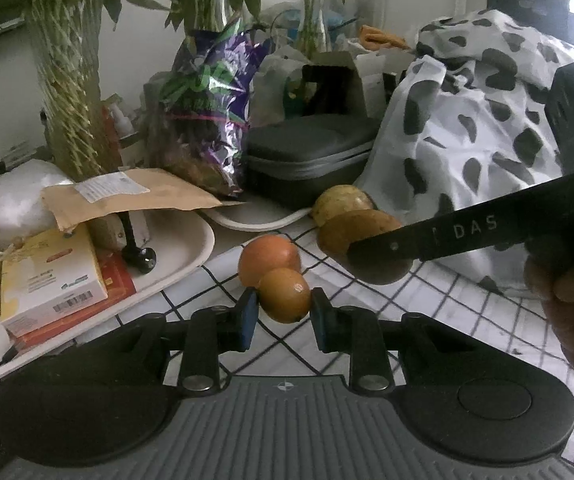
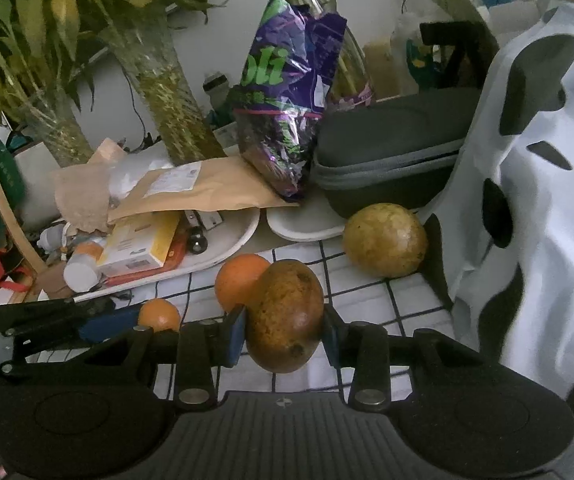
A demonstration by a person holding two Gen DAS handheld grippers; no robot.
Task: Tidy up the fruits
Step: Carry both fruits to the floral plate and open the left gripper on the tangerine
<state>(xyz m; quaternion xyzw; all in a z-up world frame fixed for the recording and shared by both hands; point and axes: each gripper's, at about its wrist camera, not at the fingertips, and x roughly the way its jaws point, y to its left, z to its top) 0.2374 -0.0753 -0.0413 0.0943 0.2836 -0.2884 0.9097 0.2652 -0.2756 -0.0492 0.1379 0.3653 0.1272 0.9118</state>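
Observation:
My left gripper [image 1: 285, 314] is shut on a small orange [image 1: 285, 295] with a sticker, held just above the checked cloth [image 1: 407, 320]. A larger orange [image 1: 267, 259] lies right behind it. My right gripper [image 2: 285, 340] is shut on a brown-yellow mango [image 2: 287, 316]. The mango also shows in the left wrist view [image 1: 363, 248], with the right gripper's black finger [image 1: 447, 236] across it. A yellow-green round fruit [image 2: 385, 240] lies on the cloth beyond. The small orange [image 2: 159, 314] and left gripper show at the left of the right wrist view.
A white tray [image 1: 183, 248] with boxes and a brown envelope stands at left. A purple snack bag [image 1: 207, 112], a grey zip case [image 1: 311, 152], a cow-print bag [image 1: 479, 128] and vases of plants [image 1: 67, 92] crowd the back. A white plate edge [image 2: 307, 228] lies under the case.

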